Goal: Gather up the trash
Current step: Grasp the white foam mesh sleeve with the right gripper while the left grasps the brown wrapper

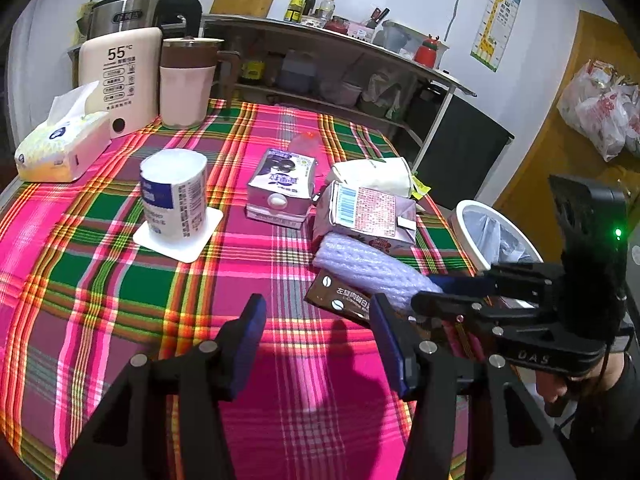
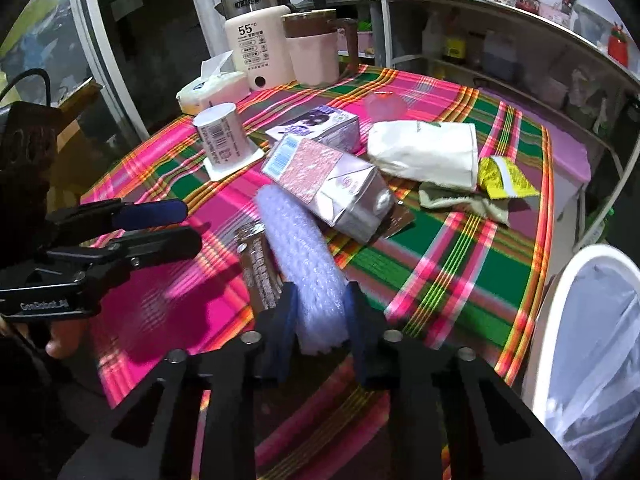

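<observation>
The right gripper (image 2: 320, 312) has its blue pads clamped on the near end of a pale lilac roll of ribbed foam wrap (image 2: 298, 252), which lies on the pink-and-green plaid tablecloth (image 2: 440, 272) over a brown coffee sachet (image 2: 256, 264) and against a silver-pink drink carton (image 2: 340, 188). This looks like the pick-up step, so the next move would be lifting the roll clear and swinging it to the white bin with its clear liner (image 2: 588, 344) beside the table. The left gripper (image 1: 318, 340) hovers open and empty over bare cloth.
</observation>
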`<action>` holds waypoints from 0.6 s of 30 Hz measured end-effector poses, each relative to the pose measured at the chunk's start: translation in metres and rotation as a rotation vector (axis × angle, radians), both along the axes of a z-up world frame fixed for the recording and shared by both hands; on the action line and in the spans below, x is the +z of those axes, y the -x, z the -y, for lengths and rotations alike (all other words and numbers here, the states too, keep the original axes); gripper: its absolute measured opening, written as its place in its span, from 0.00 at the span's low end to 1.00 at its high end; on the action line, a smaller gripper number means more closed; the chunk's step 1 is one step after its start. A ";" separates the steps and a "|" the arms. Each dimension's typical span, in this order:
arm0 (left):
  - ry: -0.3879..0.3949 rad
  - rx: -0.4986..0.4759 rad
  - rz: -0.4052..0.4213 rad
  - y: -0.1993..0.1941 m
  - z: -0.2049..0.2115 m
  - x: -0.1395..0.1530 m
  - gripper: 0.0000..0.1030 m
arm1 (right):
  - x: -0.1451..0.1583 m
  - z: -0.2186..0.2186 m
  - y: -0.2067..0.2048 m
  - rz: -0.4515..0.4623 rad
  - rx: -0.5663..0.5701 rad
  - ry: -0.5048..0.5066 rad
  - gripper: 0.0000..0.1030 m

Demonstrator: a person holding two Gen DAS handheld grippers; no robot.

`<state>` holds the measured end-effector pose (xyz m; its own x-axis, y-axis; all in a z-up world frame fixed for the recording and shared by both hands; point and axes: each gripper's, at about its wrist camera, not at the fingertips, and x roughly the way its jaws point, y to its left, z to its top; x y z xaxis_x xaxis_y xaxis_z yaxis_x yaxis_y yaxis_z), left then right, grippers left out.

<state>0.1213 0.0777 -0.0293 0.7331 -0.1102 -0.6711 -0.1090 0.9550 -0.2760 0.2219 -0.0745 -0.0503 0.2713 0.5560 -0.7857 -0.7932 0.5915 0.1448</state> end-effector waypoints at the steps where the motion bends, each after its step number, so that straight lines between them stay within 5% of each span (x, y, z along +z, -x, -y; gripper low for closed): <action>1: 0.001 0.004 0.001 0.001 -0.001 0.001 0.54 | 0.000 0.001 0.002 -0.012 -0.012 -0.005 0.22; 7: 0.011 0.009 -0.009 0.010 0.000 0.000 0.54 | 0.006 0.006 0.029 -0.100 -0.063 -0.088 0.21; 18: 0.075 -0.016 -0.082 0.006 0.020 -0.017 0.54 | 0.012 0.052 0.042 -0.084 -0.258 -0.128 0.21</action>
<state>0.1158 0.0581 -0.0468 0.6740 -0.1738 -0.7180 -0.1192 0.9336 -0.3379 0.1803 -0.1261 -0.0380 0.3535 0.5732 -0.7392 -0.6013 0.7446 0.2899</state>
